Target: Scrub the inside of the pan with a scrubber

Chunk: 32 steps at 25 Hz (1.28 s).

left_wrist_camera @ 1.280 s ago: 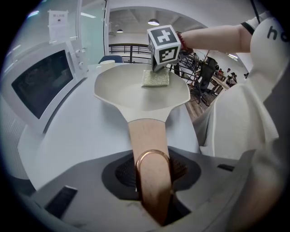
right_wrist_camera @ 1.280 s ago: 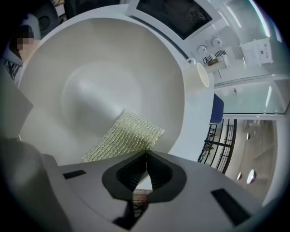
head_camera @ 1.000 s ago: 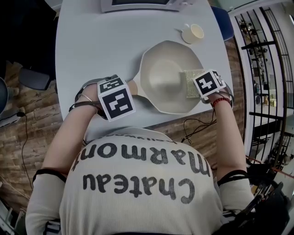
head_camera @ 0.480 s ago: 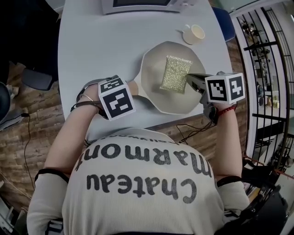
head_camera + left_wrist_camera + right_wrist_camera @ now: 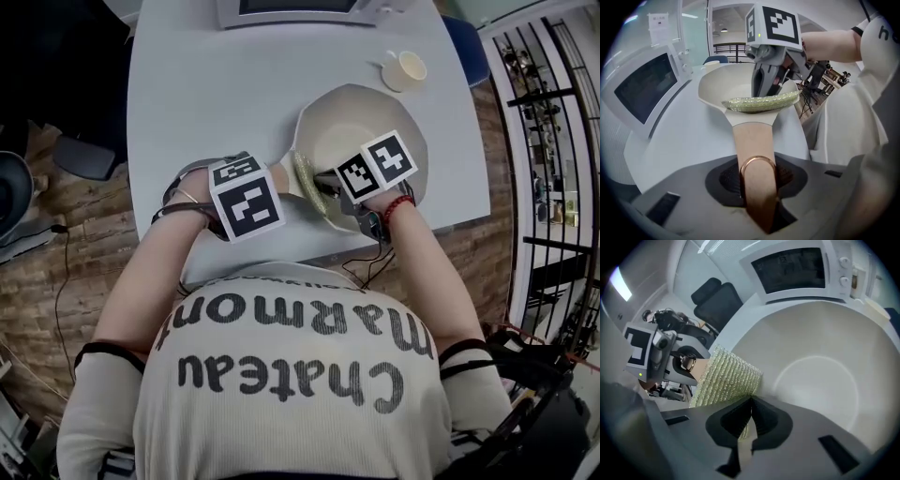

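Working at a pale grey table, with a microwave standing at the far edge and a small cup sitting just beyond the pan. Clamping the jaws of the left gripper on the tan handle of the cream pan, gripping right at the copper ring near the handle's end. Pinching the gold-green scrubber by one edge in the jaws of the right gripper, closed tight on it. Pressing that scrubber on edge against the pan's inner wall on the handle side, just under the rim. Reaching in over the pan's near rim, pointing steeply down.
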### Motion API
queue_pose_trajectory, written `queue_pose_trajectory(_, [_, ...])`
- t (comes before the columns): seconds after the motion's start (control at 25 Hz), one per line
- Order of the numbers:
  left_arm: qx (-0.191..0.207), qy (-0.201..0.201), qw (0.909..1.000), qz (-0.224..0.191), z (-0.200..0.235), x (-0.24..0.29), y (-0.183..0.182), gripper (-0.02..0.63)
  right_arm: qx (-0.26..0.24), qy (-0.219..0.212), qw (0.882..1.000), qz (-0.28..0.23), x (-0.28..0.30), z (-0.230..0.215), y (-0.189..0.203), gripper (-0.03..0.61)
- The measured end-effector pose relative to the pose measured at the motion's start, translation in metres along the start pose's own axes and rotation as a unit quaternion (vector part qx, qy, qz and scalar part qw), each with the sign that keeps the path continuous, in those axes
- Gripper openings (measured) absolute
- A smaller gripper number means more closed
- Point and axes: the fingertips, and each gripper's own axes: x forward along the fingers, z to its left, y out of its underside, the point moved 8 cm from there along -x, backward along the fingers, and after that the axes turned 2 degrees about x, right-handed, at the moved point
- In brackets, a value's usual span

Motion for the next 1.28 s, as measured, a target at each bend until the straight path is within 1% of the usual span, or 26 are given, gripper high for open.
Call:
queue_pose_trajectory(0.08, [0.001,-0.002,1.0000,0.003,0.000,0.000,-0.002,0.127,-0.019,0.019,1.000,0.006,0.008,0.002,-0.004,0.005])
queue_pose_trajectory(0.12, [0.001,-0.001,1.0000,0.003,0.000,0.000,-0.002,0.126,-0.021,0.025,0.999,0.006,0.010,0.001,-0.005,0.005])
queue_pose_trajectory(0.24, [-0.006,0.001,1.0000,0.001,0.000,0.000,-0.002,0.124,0.000,0.024,1.000,0.008,0.013,-0.005,-0.002,0.005])
queue_pose_trajectory(0.28, [-0.008,0.001,1.0000,0.001,0.000,0.000,-0.002,0.124,0.003,0.031,0.999,0.013,0.014,-0.007,0.000,0.005])
queue_pose_trajectory(0.48, [-0.009,0.004,1.0000,-0.002,0.000,0.000,-0.002,0.124,-0.009,0.091,0.995,0.050,0.019,-0.018,0.010,0.005])
queue_pose_trajectory(0.76, [-0.010,0.001,0.9999,-0.005,0.000,0.002,-0.001,0.124,-0.002,0.113,0.989,0.094,0.020,-0.031,0.020,0.005])
queue_pose_trajectory(1.08, [-0.004,-0.005,1.0000,-0.006,0.002,0.005,0.000,0.126,-0.019,0.165,0.971,0.171,0.012,-0.049,0.041,0.005])
queue_pose_trajectory(1.2, [-0.004,-0.001,1.0000,-0.009,0.002,0.006,0.000,0.126,-0.034,0.198,0.960,0.195,0.006,-0.058,0.049,0.005])
queue_pose_trajectory(1.28, [-0.003,-0.002,0.9999,-0.010,0.001,0.005,0.000,0.126,-0.049,0.227,0.949,0.214,0.001,-0.065,0.052,0.005])
